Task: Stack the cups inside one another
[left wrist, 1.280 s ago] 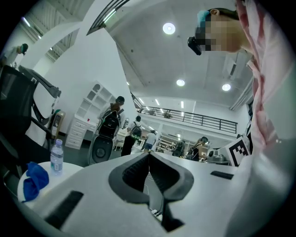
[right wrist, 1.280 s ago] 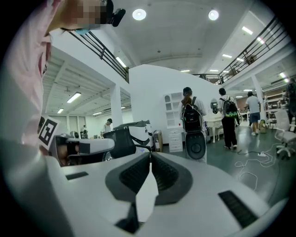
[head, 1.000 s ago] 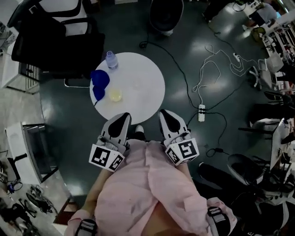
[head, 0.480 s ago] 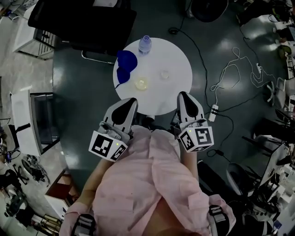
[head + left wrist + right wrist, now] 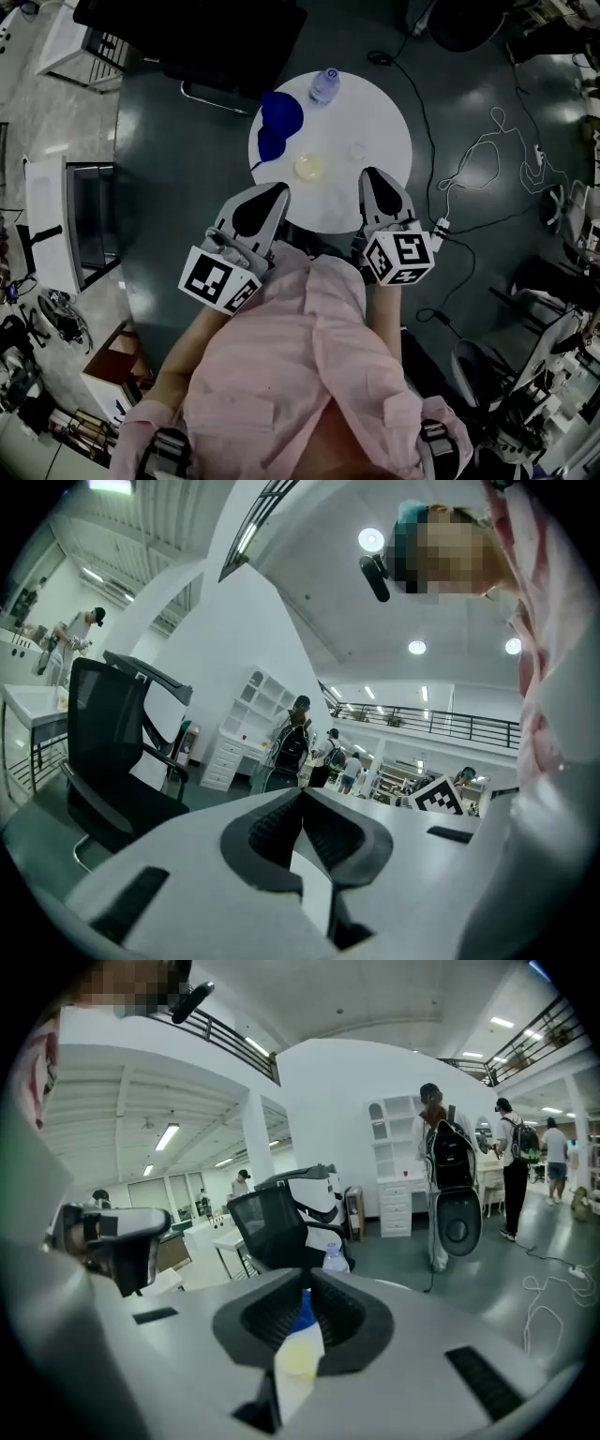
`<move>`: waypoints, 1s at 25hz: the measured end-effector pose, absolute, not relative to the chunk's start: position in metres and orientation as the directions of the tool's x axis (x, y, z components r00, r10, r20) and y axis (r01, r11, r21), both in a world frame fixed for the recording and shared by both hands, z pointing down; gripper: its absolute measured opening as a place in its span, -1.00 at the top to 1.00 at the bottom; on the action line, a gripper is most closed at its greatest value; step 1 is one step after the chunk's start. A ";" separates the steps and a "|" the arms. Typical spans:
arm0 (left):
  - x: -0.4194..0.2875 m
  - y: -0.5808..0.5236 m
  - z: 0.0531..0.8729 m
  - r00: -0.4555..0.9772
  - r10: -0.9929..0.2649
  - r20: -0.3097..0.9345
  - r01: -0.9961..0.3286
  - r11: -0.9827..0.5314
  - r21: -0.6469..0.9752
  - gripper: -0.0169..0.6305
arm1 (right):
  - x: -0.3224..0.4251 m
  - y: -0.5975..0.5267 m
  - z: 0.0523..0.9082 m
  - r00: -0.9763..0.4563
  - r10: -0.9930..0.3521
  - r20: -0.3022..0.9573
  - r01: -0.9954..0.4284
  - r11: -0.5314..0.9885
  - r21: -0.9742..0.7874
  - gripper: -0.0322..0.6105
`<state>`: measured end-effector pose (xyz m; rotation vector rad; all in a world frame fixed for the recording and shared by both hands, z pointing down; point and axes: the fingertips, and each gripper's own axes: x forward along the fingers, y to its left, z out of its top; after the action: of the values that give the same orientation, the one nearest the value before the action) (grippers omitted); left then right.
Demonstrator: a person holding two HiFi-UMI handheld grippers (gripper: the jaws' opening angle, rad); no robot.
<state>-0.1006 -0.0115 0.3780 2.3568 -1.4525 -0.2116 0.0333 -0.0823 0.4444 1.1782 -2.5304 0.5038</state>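
The head view is dim and underexposed: the floor [image 5: 169,234] reads almost black, with a faint sheen at the right, and only the round white table [image 5: 384,112] stands out bright. Both gripper views are brighter, lit by ceiling lamps [image 5: 371,539] that flare white. Their edges bend strongly and the corners go black. Close up, the left gripper [image 5: 302,794] and right gripper [image 5: 307,1283] look soft.

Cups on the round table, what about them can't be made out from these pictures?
Head view: blue cups, small and overlapping; count and nesting unclear.
Head view: clear cup, faint on the white table; upright or upturned unclear.
Right gripper view: the shut right tool hides all but slivers of yellow cup and blue.
Left gripper view: past the left tool, no cups show.
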 end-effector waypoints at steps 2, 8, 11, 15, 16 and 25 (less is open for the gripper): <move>-0.100 -0.015 0.378 0.468 -0.882 0.055 -0.826 -0.413 0.384 0.89 | 0.027 -0.086 0.454 -0.621 -0.649 0.439 -0.768 0.616 -0.175 0.79; -0.105 -0.023 0.377 0.455 -0.890 0.035 -0.827 -0.408 0.387 0.89 | 0.012 -0.089 0.484 -0.625 -0.587 0.515 -0.745 0.645 -0.169 0.78; -0.106 -0.027 0.376 0.449 -0.893 0.034 -0.828 -0.402 0.391 0.89 | 0.003 -0.092 0.501 -0.629 -0.544 0.556 -0.727 0.664 -0.172 0.78; -0.113 -0.031 0.376 0.436 -0.899 0.033 -0.830 -0.388 0.400 0.89 | -0.009 -0.098 0.521 -0.623 -0.502 0.599 -0.709 0.686 -0.163 0.78; -0.115 -0.031 0.375 0.433 -0.901 0.032 -0.831 -0.385 0.402 0.89 | -0.013 -0.099 0.525 -0.621 -0.492 0.610 -0.704 0.692 -0.159 0.78; -0.129 -0.032 0.376 0.409 -0.912 0.039 -0.841 -0.360 0.404 0.89 | -0.033 -0.103 0.553 -0.609 -0.439 0.661 -0.679 0.719 -0.147 0.78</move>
<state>-0.1286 -0.0316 0.3762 2.3092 -1.5080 -0.2713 -0.0333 -0.1032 0.5535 0.8449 -2.3164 0.5182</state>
